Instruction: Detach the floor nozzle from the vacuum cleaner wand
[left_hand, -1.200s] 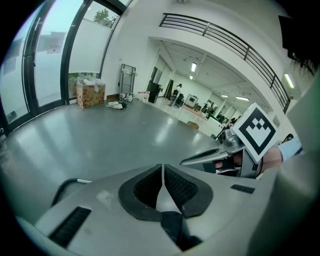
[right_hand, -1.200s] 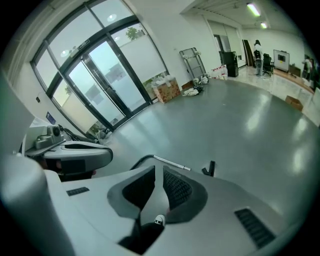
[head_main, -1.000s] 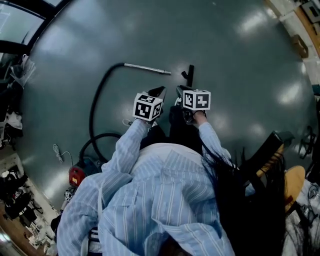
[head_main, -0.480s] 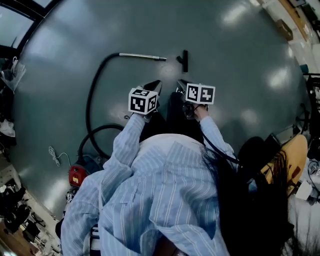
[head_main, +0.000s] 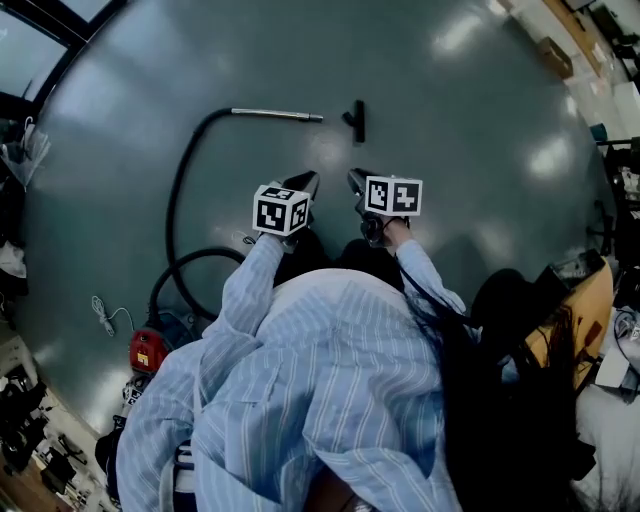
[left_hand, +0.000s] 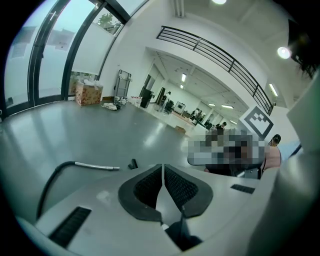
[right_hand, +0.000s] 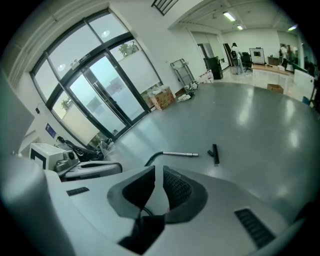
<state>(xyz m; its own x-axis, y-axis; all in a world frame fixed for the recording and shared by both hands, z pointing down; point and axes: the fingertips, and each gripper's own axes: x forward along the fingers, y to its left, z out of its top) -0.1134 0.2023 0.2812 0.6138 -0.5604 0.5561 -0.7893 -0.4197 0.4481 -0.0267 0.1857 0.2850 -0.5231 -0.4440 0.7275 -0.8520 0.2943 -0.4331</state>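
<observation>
- Shirt: light blue with fine white stripes and long sleeves down to the wrists.
- Left claw and right claw: each carries a white cube printed with black square markers (several faces show).
- Claw housing in the gripper views: pale grey shell with dark slotted vents.
- Pads: black and finely ribbed, set in dark rounded surrounds.
- A thin dark cable runs from the right claw along the sleeve.

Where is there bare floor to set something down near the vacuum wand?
Bare floor spreads right of the floor nozzle and beyond the wand. Another free patch lies inside the hose's curve. It is crowded at lower left, round the red vacuum cleaner.
</observation>
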